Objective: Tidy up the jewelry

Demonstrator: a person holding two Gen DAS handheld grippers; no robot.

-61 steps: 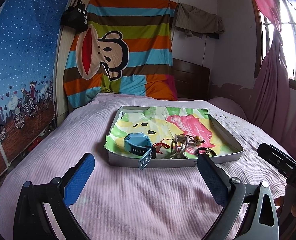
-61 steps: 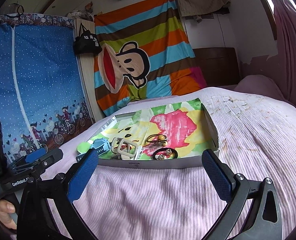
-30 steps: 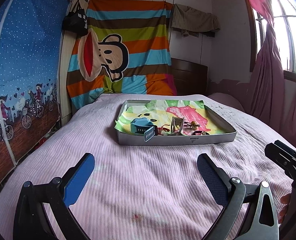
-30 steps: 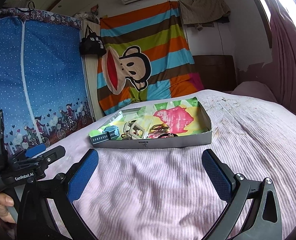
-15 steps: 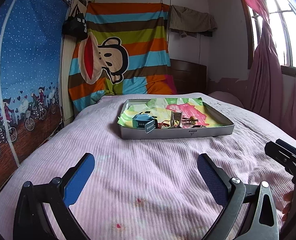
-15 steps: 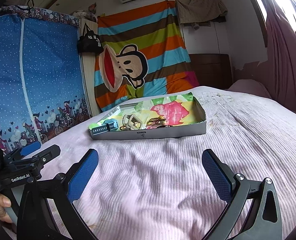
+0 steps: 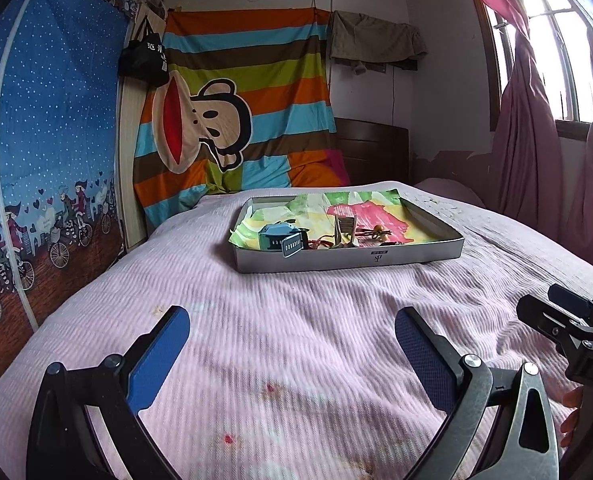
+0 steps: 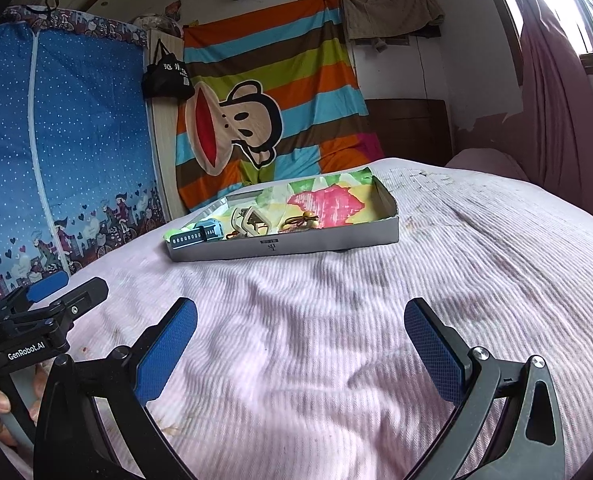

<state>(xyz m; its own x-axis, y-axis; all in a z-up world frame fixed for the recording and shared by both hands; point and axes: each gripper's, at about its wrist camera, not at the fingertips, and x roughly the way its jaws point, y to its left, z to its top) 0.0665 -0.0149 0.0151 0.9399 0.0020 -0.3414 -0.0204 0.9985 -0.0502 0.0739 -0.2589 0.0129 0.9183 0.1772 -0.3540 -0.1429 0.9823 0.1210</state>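
Now drawn back across the pink ribbed bedspread (image 7: 296, 320), both tongs (image 7: 292, 344) (image 8: 300, 340) gape empty, well apart from the shallow grey jewelry tray (image 7: 348, 258); sorting looks finished.

Grey tray (image 7: 348, 260), blue watch (image 7: 278, 236), pink ribbed bedspread (image 7: 296, 320), striped monkey-print sheet (image 7: 236, 120).

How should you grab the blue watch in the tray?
Grip the blue watch by its strap, which sticks up over the tray's near wall. Probably come from the near side, from above, with the left gripper, pinching across the strap's flat faces.
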